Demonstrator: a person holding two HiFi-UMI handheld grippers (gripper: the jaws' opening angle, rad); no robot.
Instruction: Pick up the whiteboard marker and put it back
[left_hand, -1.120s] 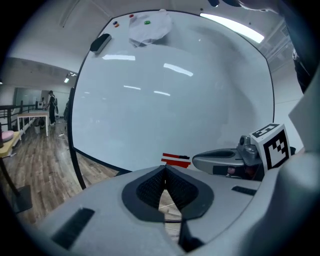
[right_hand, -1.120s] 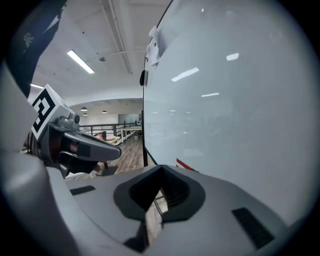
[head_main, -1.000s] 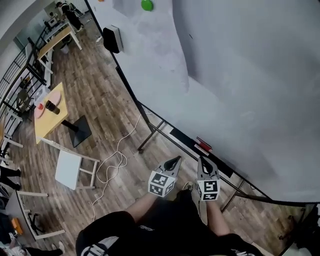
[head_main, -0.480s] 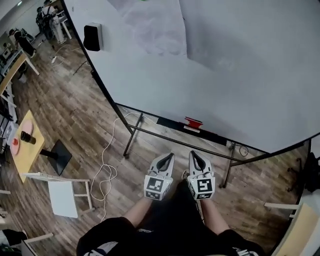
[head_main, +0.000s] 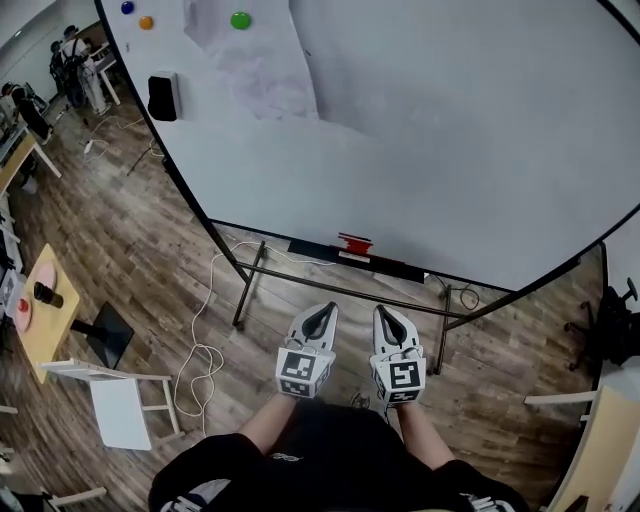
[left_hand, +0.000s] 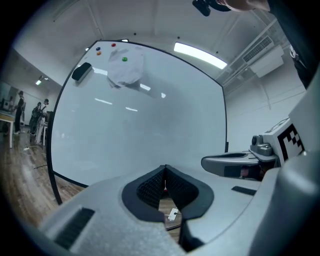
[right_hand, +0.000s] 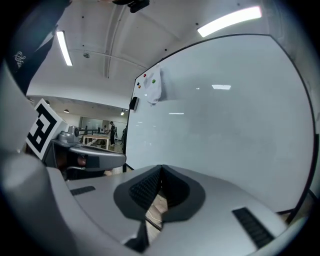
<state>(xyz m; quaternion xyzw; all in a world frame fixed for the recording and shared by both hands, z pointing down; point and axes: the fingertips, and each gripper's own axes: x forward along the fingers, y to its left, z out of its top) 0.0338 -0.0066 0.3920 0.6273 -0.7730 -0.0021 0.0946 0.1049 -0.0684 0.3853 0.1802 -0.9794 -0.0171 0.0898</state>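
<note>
Red whiteboard markers (head_main: 354, 240) lie on the black tray (head_main: 312, 248) along the bottom edge of the big whiteboard (head_main: 450, 130), straight ahead of both grippers in the head view. My left gripper (head_main: 322, 313) and right gripper (head_main: 385, 315) are held side by side, short of the tray and pointing at the board. Both are shut with nothing between the jaws. In the left gripper view the shut tips (left_hand: 165, 168) face the whiteboard (left_hand: 150, 130), with the right gripper (left_hand: 235, 163) alongside. The right gripper view shows its shut tips (right_hand: 161, 168) and the left gripper (right_hand: 90, 159).
A black eraser (head_main: 163, 97), coloured magnets (head_main: 240, 19) and a paper sheet (head_main: 255, 50) sit high on the board. The board's metal stand (head_main: 245, 290) and a white cable (head_main: 205, 345) are on the wooden floor. A yellow table (head_main: 45, 310) and white chair (head_main: 115, 405) stand at left.
The head view has swung so the board now faces me squarely. Both grippers have risen and moved toward the board, still shut and side by side, with the red markers now straight ahead.
</note>
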